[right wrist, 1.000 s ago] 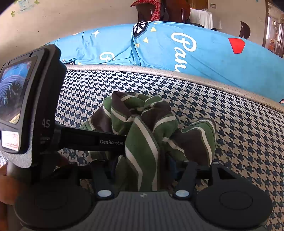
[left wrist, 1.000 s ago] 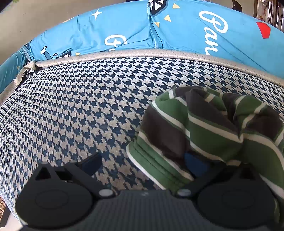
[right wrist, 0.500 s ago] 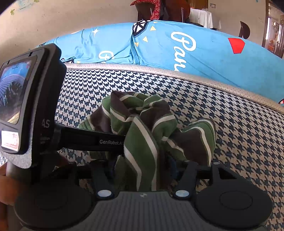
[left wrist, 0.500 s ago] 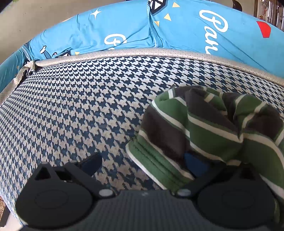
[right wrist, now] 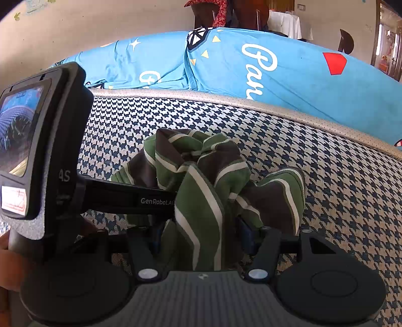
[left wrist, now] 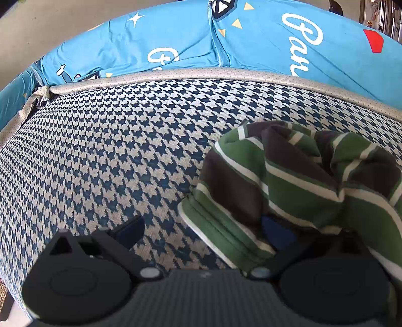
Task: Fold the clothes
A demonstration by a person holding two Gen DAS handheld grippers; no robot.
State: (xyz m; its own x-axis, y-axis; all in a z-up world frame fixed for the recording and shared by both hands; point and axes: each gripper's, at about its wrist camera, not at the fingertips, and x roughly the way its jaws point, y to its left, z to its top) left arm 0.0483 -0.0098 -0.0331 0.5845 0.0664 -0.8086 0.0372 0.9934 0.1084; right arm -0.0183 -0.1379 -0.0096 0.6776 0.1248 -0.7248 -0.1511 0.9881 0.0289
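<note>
A crumpled garment [right wrist: 201, 191] striped in green, dark brown and white is bunched into a heap on a houndstooth-patterned mattress [left wrist: 120, 156], nearer its front than its far edge. In the right wrist view a thick fold of the striped cloth hangs down between the two fingers of the right claw [right wrist: 201, 236]; the blue pads press against the fold from both sides, so this claw is seen clenched on the garment. A looped part of the garment stands just to the right of that fold, resting against the right finger.

In the left wrist view the left claw [left wrist: 204, 232] is spread wide — its left finger [left wrist: 128, 230] lies over bare houndstooth fabric, apart from the cloth, while the hemmed edge of the garment [left wrist: 289, 181] is draped over the right finger, whose blue pad shows beneath the folds. Nothing is gripped between the two fingers; this claw is released.

From the right wrist view the body of the left tool is seen at the left, with a small lit screen [right wrist: 20, 130] on its back and a black bar lettered "GenRobot" running into the heap. A hand [right wrist: 10, 266] is partly visible at the left border, around the tool's handle.

Along the mattress's far edge runs a grey perforated piping [left wrist: 226, 75]. Beyond it lies a bright blue sheet [right wrist: 289, 68] printed with white script, stars, yellow triangles and a red shape — it covers a raised surface behind the mattress. A pale wall [right wrist: 113, 22] and dark furniture are seen farther back.
</note>
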